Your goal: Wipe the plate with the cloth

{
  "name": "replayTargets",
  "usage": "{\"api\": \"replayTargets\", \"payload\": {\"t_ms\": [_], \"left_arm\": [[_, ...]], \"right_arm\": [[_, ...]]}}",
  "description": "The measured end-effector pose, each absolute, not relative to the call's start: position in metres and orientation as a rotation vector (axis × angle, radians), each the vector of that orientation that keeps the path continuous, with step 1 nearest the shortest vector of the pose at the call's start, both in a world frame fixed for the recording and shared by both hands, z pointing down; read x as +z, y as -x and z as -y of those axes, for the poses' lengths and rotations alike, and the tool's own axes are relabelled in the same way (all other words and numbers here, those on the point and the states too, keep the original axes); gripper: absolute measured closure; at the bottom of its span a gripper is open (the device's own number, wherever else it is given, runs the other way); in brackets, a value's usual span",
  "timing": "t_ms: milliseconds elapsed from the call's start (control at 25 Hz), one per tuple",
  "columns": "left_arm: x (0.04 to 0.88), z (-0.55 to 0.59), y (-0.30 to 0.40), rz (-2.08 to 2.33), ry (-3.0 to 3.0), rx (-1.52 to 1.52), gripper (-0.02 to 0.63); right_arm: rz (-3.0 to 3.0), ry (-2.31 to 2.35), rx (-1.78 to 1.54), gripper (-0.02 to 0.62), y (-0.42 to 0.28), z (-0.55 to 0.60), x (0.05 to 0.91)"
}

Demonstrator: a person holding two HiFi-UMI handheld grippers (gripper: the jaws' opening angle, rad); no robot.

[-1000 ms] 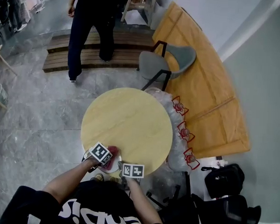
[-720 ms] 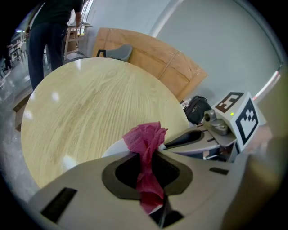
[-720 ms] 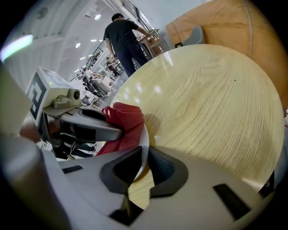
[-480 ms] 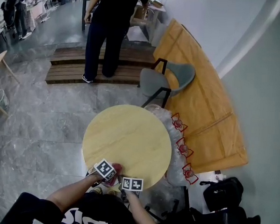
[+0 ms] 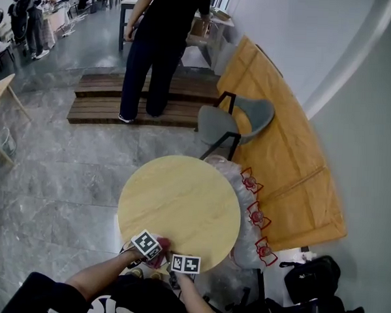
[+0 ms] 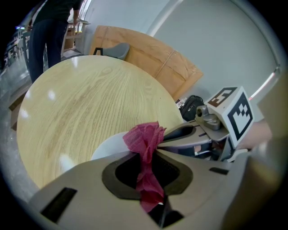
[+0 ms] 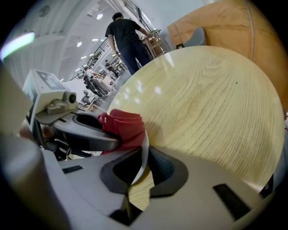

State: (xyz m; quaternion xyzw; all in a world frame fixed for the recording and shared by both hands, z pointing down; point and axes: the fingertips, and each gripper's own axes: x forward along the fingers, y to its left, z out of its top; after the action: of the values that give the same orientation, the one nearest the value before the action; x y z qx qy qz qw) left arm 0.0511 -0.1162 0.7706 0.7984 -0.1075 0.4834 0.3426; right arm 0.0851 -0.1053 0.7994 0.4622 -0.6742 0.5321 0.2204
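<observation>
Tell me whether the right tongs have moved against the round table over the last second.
No. The right tongs hold the plate at the same spot on the round table's near edge; only the view itself has shifted.

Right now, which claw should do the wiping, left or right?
Left. The left claw is shut on the red cloth, right at the white plate. The right claw pinches the plate's rim, so it probably does best holding the plate steady.

Loads of room on the table (image 5: 180, 197), mostly bare wood; only its near edge is jammed: plate (image 6: 108, 147), cloth (image 6: 145, 137), left gripper (image 6: 146, 155), right gripper (image 7: 145, 150).
</observation>
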Motion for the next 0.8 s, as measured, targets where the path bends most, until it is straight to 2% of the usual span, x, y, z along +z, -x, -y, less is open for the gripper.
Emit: {"api": "replayTargets", "payload": {"t_ms": [800], "left_arm": [[0.775,0.127,-0.008,0.383,-2.037,1.255,0.537]], "right_arm": [[1.872,-1.281,1.455,0.532,-0.085,0.105,0.798]]}}
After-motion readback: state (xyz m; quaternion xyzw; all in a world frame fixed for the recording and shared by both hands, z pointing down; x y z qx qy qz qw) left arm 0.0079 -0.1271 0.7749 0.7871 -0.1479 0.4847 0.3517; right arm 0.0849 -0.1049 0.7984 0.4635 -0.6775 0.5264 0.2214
